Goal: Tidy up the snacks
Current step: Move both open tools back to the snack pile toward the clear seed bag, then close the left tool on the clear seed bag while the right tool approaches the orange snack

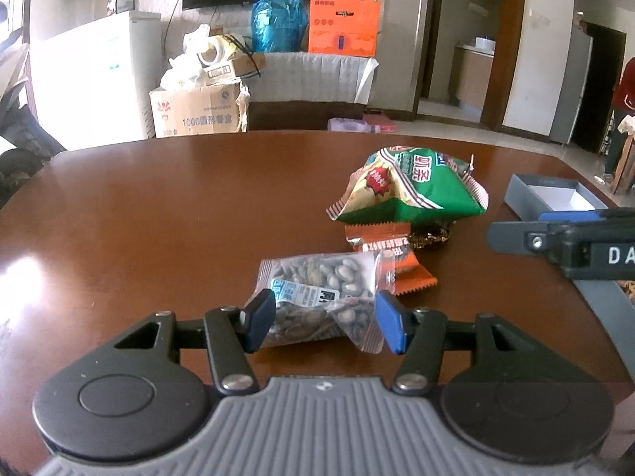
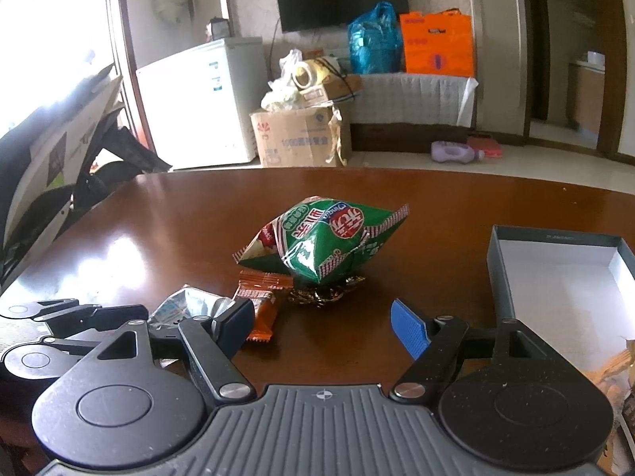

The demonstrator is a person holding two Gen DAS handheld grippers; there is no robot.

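The table (image 1: 158,206) carries all task items in a loose cluster; an open grey box (image 2: 555,273) stands at its right side, well apart from the cluster and likely the destination.

**Green snack bag** (image 2: 321,238). Largest item. It appears puffed with air, so judge it light, soft and crushable, with slippery film. Take hold at a crimped end seam rather than across the belly. It rests partly on the orange packet and on a small gold-foil item (image 2: 325,295). It lies ahead of the right gripper (image 2: 321,327), roughly on its centre line but beyond the fingertips. The right jaws stand wide and hold nothing.

**Clear seed packet** (image 1: 317,293). Flat pouch of loose seeds: light, pliable, with contents that shift under pressure. Grip across the filled body, not the empty seam flap at its near right corner, which will probably fold and slip. It lies flat on the table, between the fingertips of the left gripper (image 1: 325,321). The left jaws stand at a middling width, straddling the packet. Contact between pads and film cannot be confirmed.

**Orange packet** (image 1: 393,254). Small, thin, light. It lies just behind the seed packet, touching it, outside both jaws.
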